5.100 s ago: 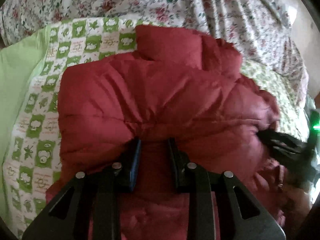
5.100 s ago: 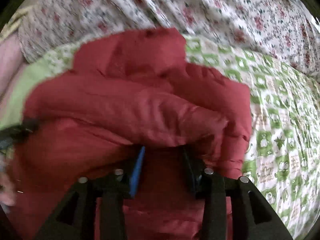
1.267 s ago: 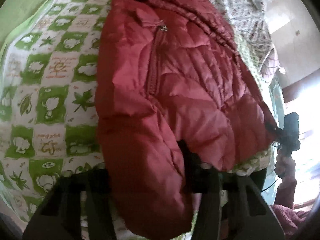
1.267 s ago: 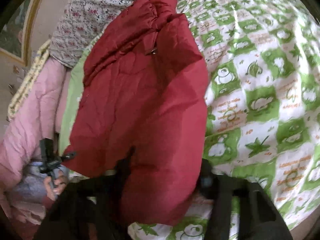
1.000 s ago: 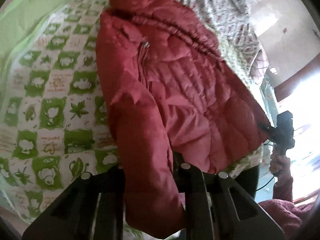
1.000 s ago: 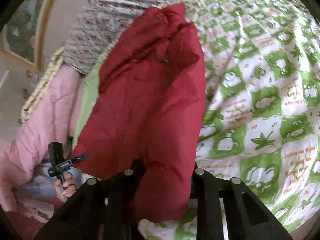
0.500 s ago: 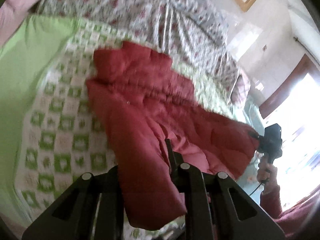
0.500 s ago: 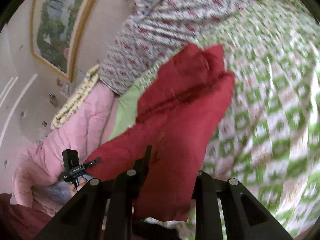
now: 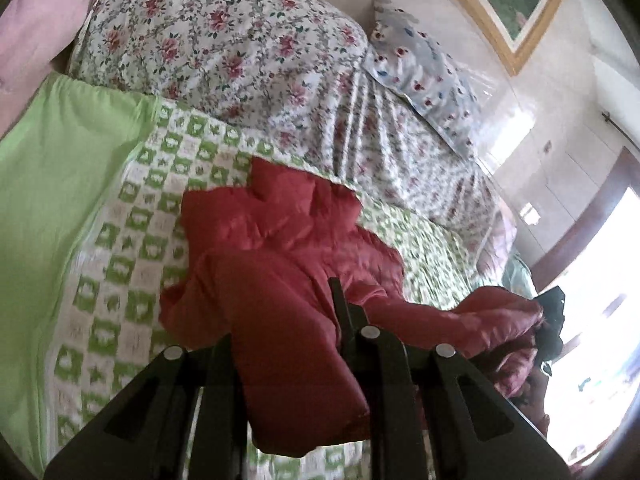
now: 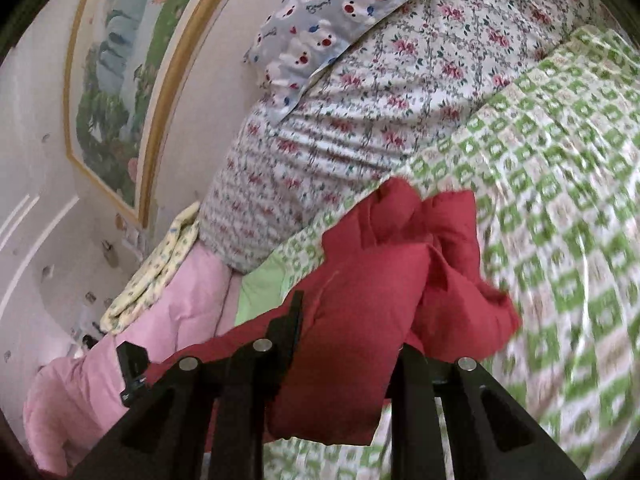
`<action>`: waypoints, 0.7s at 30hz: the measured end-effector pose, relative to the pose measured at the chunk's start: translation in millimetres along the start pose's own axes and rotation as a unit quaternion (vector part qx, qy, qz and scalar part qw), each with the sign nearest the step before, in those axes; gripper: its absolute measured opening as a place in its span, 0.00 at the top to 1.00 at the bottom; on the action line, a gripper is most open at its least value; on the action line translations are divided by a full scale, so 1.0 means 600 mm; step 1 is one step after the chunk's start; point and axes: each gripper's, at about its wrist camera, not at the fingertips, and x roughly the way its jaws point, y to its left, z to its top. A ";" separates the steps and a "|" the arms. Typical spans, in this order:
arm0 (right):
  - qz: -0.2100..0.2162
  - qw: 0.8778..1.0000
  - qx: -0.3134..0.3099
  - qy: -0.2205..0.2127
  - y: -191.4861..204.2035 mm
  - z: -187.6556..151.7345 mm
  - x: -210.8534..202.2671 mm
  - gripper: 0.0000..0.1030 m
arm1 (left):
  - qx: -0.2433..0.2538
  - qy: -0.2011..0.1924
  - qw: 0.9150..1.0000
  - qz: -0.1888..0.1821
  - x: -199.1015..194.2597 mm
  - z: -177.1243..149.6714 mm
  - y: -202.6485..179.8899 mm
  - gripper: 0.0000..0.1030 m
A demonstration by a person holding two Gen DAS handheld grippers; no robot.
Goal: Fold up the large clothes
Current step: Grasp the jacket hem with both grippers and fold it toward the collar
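A red puffer jacket [image 9: 288, 264] lies on the green-and-white checked bedspread [image 9: 120, 280], collar end toward the pillows. My left gripper [image 9: 288, 320] is shut on one corner of its near edge; the cloth drapes over and hides the left finger. In the right wrist view the jacket [image 10: 380, 280] bulges between the jaws of my right gripper [image 10: 348, 328], which is shut on the other corner. Both corners are lifted off the bed, and the stretch between them sags. The right gripper [image 9: 554, 320] shows at the left view's far right. The left gripper [image 10: 132, 372] shows at the right view's lower left.
Floral pillows [image 9: 224, 40] and a bear-print pillow [image 10: 332, 20] are heaped at the head of the bed. A framed painting [image 10: 116, 80] hangs on the wall. A pink quilt [image 10: 168, 312] and a plain green sheet [image 9: 52, 200] flank the bedspread. Bright daylight [image 9: 600, 320] comes from the right.
Both grippers have risen and tipped up, carrying the jacket's near edge off the bed and toward the collar. The jacket has bunched shorter, and pillows and wall have come into view.
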 end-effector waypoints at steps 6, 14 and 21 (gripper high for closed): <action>-0.029 0.999 0.007 -0.013 -0.022 0.055 0.073 0.81 | -0.012 -0.007 1.000 0.016 0.072 0.062 0.012 0.85; -0.054 0.997 0.051 -0.028 -0.086 0.113 0.177 0.79 | -0.052 0.006 0.998 0.042 0.192 0.137 0.067 0.85; -0.086 0.992 0.083 -0.027 -0.151 0.150 0.271 0.78 | -0.081 0.023 0.995 0.054 0.303 0.163 0.126 0.84</action>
